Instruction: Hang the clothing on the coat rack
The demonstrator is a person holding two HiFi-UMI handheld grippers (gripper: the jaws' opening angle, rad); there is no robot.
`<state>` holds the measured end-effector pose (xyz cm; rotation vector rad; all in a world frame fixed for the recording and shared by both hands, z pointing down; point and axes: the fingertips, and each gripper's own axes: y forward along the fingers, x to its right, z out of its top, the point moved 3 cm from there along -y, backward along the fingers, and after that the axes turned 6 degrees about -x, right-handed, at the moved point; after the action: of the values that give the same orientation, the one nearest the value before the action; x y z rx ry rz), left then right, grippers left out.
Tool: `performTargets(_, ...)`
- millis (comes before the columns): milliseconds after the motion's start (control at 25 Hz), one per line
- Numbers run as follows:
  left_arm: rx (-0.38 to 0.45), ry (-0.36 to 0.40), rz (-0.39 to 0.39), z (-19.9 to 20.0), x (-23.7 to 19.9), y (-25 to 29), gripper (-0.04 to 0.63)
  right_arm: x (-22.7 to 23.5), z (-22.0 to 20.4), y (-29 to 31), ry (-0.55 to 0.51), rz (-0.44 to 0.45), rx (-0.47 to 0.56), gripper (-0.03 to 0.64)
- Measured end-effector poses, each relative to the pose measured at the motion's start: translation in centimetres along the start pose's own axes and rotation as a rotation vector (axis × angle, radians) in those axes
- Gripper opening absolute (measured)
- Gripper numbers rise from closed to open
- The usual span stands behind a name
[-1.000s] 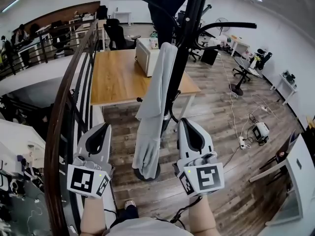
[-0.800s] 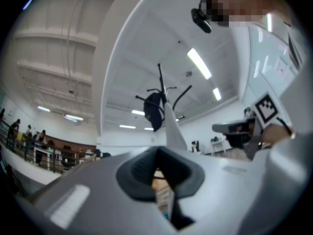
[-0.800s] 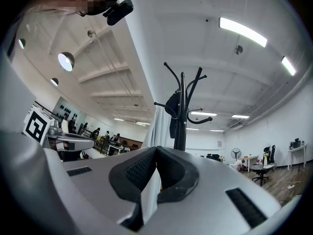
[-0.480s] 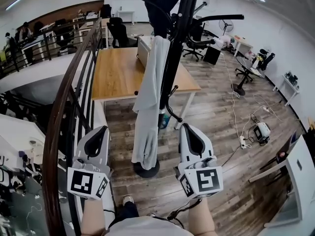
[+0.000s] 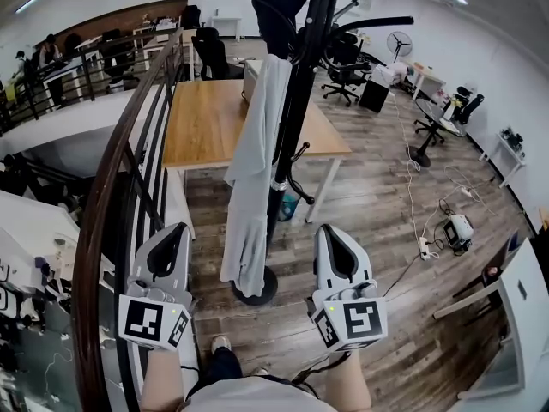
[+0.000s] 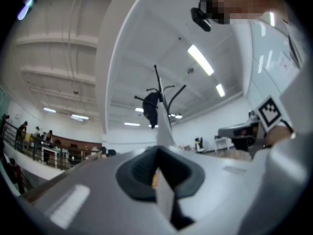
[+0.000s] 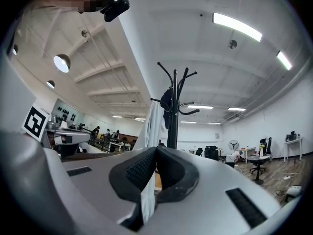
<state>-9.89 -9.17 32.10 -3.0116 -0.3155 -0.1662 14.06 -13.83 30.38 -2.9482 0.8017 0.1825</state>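
A long light grey garment is hung on the black coat rack and falls along the pole almost down to the round base. A dark garment is hung higher on the same rack. The rack is placed on the wooden floor, near a wooden desk and beside a dark railing.

The left tongs and the right tongs are held low, one on each side of the rack. In the head view the grey garment is seen between them, apart from both and touched by neither.

In the left gripper view the jaws of the left tongs are pressed together, and nothing is held between them. The same is shown for the right tongs in the right gripper view, where the garment and the rack are seen ahead of the closed tips.
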Motion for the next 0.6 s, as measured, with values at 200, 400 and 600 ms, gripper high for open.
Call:
performTargets(200, -0.003, -0.004, 0.008, -0.3, 0.9, -0.7, 0.006, 0.0, -0.6, -1.0, 0.009, 0.013, 0.003, 0.0)
performTargets(400, -0.007, -0.001, 0.014, 0.1, 1.4, -1.7, 0.006, -0.3, -0.3, -2.0, 0.009, 0.026, 0.006, 0.0)
performTargets(600, -0.005, 0.005, 0.017, 0.4, 1.8, -2.7, 0.006, -0.8, 0.0, -2.8, 0.017, 0.034, 0.021, 0.0)
